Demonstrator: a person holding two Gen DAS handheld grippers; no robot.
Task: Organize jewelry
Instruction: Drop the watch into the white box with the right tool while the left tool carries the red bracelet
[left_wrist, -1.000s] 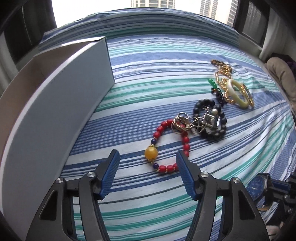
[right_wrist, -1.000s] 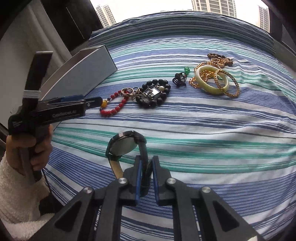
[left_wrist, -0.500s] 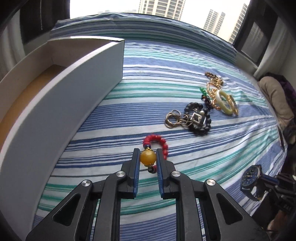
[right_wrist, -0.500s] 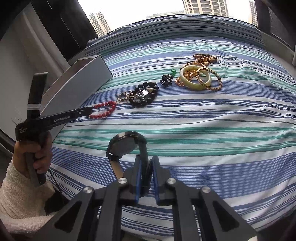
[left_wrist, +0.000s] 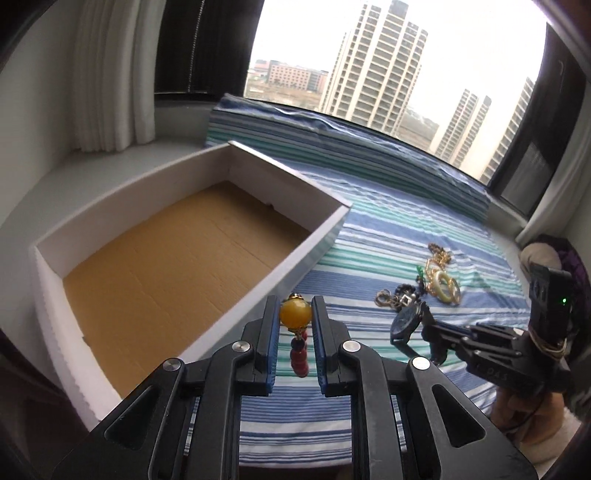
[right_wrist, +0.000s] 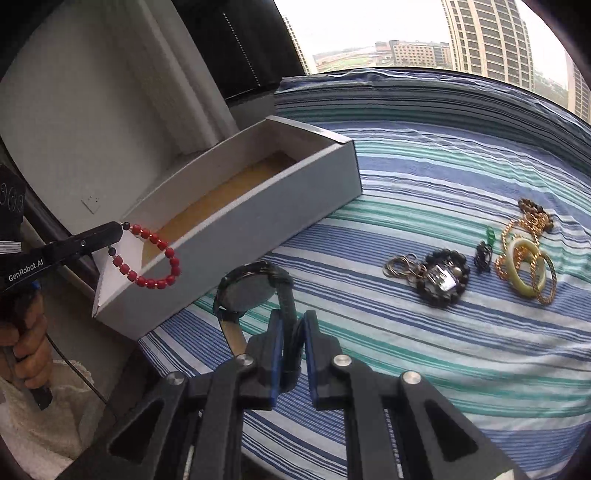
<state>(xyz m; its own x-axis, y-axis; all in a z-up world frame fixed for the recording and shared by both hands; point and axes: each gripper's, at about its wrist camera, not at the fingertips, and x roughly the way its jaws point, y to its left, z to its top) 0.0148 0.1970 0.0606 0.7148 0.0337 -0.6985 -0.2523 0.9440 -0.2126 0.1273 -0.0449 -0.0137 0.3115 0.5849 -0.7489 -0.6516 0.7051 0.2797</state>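
My left gripper (left_wrist: 294, 310) is shut on the yellow bead of a red bead bracelet (left_wrist: 299, 356), which hangs in the air by the near wall of a white box (left_wrist: 258, 284). From the right wrist view the bracelet (right_wrist: 153, 260) dangles from the left gripper (right_wrist: 120, 227) at the box's (right_wrist: 258, 218) near corner. My right gripper (right_wrist: 293, 328) is shut on the strap of a dark wristwatch (right_wrist: 247, 291), held above the striped cloth (right_wrist: 424, 350). More jewelry lies on the cloth: thin rings (right_wrist: 400, 266), a black bead bracelet (right_wrist: 443, 277), a pale bangle (right_wrist: 524, 266) and gold chains (right_wrist: 532, 221).
The box has a bare brown cardboard floor (left_wrist: 173, 258). A small black piece (right_wrist: 483, 256) and a green bead (right_wrist: 490, 233) lie between the bracelet and the bangle. A window sill and white curtain (left_wrist: 110, 74) stand behind the box. A hand (right_wrist: 26, 336) holds the left gripper's handle.
The left gripper closed on the bracelet's yellow bead and lifted it off the cloth toward the box. The right gripper rose and moved toward the box with the watch.
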